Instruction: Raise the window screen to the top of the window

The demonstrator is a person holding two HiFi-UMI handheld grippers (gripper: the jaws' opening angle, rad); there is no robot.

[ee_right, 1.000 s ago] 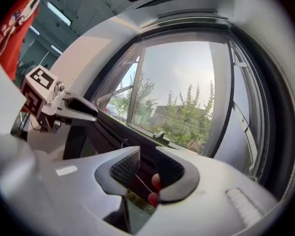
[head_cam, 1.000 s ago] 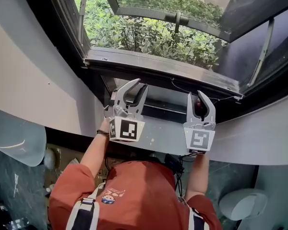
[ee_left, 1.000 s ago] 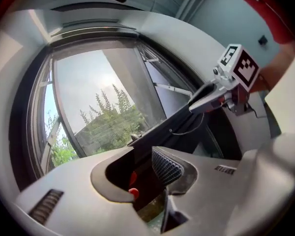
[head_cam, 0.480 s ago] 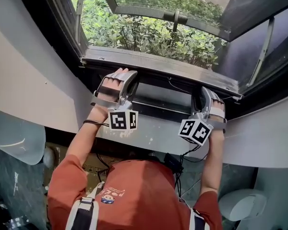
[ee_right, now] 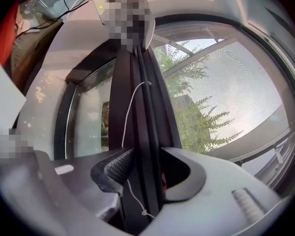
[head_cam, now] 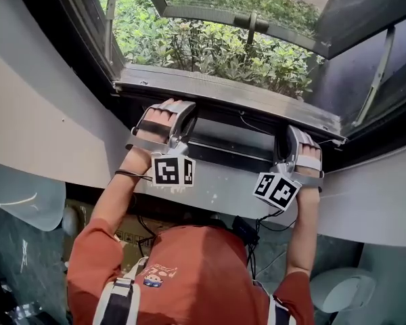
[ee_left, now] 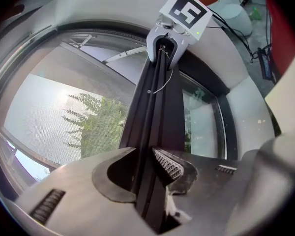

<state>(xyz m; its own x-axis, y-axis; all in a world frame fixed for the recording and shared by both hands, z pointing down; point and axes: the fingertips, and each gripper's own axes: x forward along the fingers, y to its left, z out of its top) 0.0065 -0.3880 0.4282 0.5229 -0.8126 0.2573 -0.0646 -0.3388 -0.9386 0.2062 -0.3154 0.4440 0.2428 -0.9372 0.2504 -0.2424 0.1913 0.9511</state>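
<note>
Screen rail (ee_left: 155, 102) lies at the bottom of the window (head_cam: 216, 90), with its long axis running 9 to 3 o'clock in the head view. Left tool (ee_left: 147, 161), jaws just closing, clamps the rail near its 9 o'clock end. Right tool (ee_right: 142, 163), jaws just opening, straddles it wide toward 3 o'clock.

The black metal screen bar (ee_left: 155, 132) is cut off by the bottom edge in both gripper views. The thin white cord's (ee_right: 127, 117) fastening is too small to be made out. The open grey-framed window sash (head_cam: 210, 17) is cropped by the head view's top edge.
</note>
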